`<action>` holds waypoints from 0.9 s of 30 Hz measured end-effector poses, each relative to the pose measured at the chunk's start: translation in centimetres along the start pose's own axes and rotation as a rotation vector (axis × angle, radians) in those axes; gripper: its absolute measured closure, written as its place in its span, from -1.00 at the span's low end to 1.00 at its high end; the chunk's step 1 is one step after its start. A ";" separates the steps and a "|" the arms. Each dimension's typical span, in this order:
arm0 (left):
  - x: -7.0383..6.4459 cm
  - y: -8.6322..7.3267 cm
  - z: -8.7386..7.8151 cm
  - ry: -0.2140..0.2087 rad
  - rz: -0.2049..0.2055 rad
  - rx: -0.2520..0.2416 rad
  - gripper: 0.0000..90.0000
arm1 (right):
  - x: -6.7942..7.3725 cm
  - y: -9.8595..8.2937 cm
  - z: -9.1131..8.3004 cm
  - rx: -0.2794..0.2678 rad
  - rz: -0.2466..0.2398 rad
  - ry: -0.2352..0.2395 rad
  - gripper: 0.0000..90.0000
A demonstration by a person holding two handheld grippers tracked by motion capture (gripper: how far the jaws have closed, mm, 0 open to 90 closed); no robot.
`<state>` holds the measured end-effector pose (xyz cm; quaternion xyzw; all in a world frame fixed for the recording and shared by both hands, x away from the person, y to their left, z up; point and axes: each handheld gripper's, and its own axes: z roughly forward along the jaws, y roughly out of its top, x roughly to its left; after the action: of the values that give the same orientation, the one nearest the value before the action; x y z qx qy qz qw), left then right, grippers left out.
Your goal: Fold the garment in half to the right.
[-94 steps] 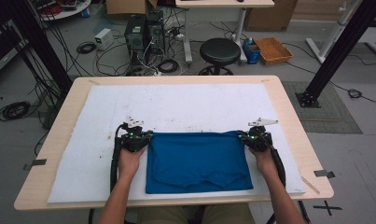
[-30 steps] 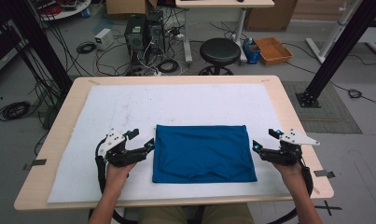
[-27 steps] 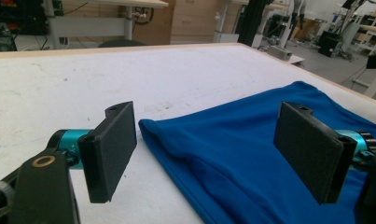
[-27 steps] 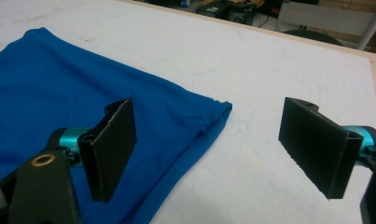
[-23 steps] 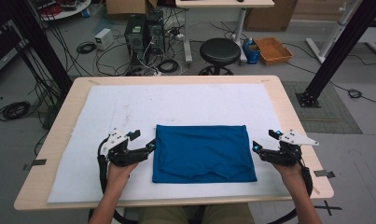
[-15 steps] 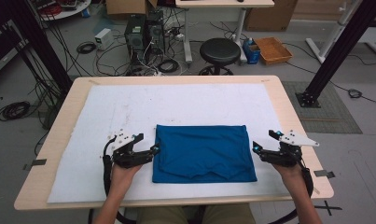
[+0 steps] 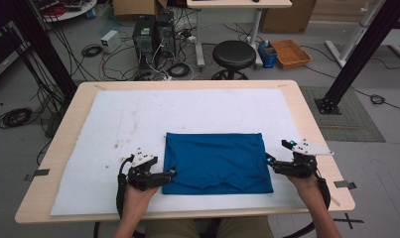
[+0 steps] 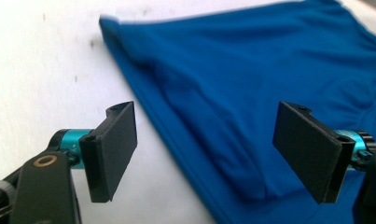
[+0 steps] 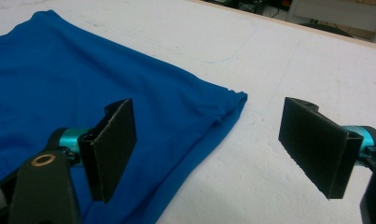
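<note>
Matt blue cloth (soft, smooth)

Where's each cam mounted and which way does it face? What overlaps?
High view: above the person's side, facing forward and down on the table; forearms and both tools show.
Left gripper view: on the left tool, open jaws straddling the blue cloth edge.
Right gripper view: on the right tool, open jaws over the cloth's other edge.
Shared: all see the blue cloth on the white cover.

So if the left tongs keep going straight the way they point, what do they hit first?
Most likely the blue cloth: its left edge lies between the open left tongs, just ahead of them. Depth is unclear, but nothing else lies in between.
</note>
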<state>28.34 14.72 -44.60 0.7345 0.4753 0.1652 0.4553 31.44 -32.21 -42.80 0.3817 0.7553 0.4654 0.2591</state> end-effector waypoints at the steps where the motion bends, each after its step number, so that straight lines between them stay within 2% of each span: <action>1: -0.1 -0.1 0.0 0.018 0.001 0.009 -0.51 | 0.1 0.0 0.1 0.001 0.002 0.001 -0.59; 4: -0.6 -0.3 0.0 0.053 0.005 0.030 -0.47 | 0.2 0.0 0.2 0.006 -0.003 0.008 -0.59; 6: -1.0 -0.3 0.2 0.059 0.003 0.044 -0.44 | 0.2 0.0 0.4 0.010 -0.001 0.009 -0.59; 9: -1.5 -0.8 0.6 0.077 -0.015 0.093 -0.38 | 0.4 0.1 0.5 0.011 -0.011 0.014 -0.59; 11: -1.8 -0.8 0.6 0.109 0.000 0.089 -0.30 | 0.5 0.2 0.5 0.011 -0.012 0.015 -0.59; 14: -1.9 -0.9 0.6 0.134 -0.001 0.086 -0.20 | 0.6 0.2 0.7 0.016 -0.014 0.023 -0.59; 17: -2.2 -0.9 0.7 0.159 0.022 0.090 -0.15 | 0.7 0.2 0.9 0.019 -0.014 0.027 -0.59; 19: -2.4 -0.9 0.7 0.170 0.015 0.089 -0.10 | 0.6 0.2 1.1 0.020 -0.011 0.027 -0.59; 23: -2.7 -0.9 0.6 0.173 0.014 0.091 0.04 | 0.4 0.3 1.1 0.019 -0.009 0.019 -0.59; 27: -2.9 -1.0 0.6 0.137 0.025 0.089 0.32 | 0.2 0.4 1.1 0.014 0.002 0.007 -0.59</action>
<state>26.75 12.05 -45.17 0.7469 0.5028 0.1995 0.3866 32.24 -31.40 -42.95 0.3825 0.7591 0.4618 0.2534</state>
